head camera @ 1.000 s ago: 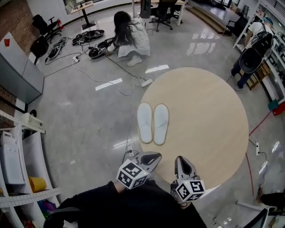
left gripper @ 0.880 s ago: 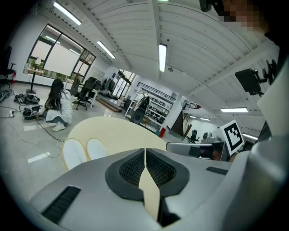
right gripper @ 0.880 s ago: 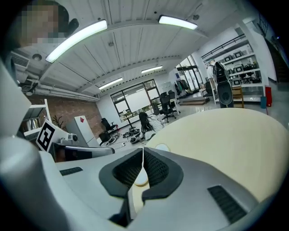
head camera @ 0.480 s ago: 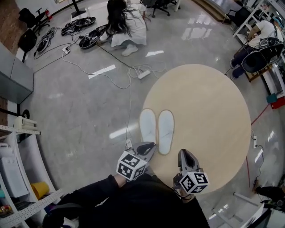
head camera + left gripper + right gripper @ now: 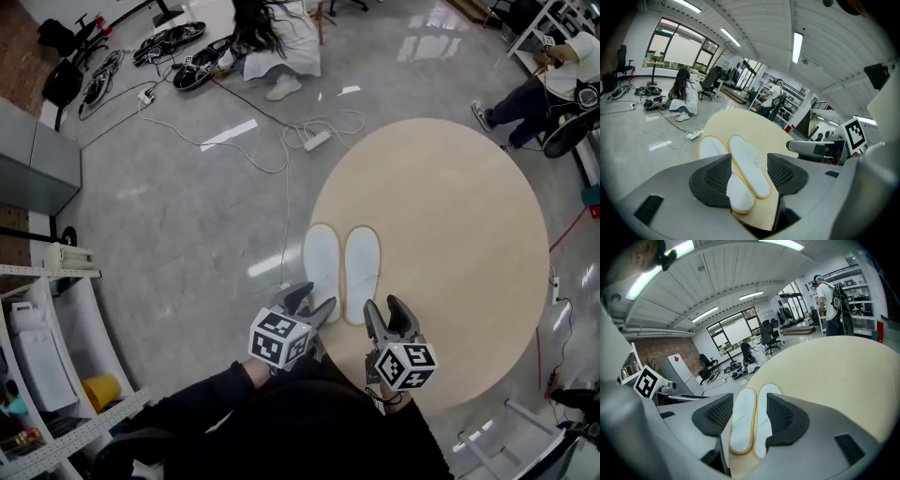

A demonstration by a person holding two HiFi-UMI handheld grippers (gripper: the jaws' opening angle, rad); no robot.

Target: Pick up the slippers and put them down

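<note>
Pale round table (image 5: 450,206) on a glossy grey floor, and the white slippers (image 5: 360,274) lie flat, side by side, at its near left edge. The left gripper (image 5: 312,300) and right gripper (image 5: 386,317) have closed in on the heels from that edge. Their jaws have just swung wide apart, gripping nothing, the slippers framed between them. To me, the grab comes next.
</note>
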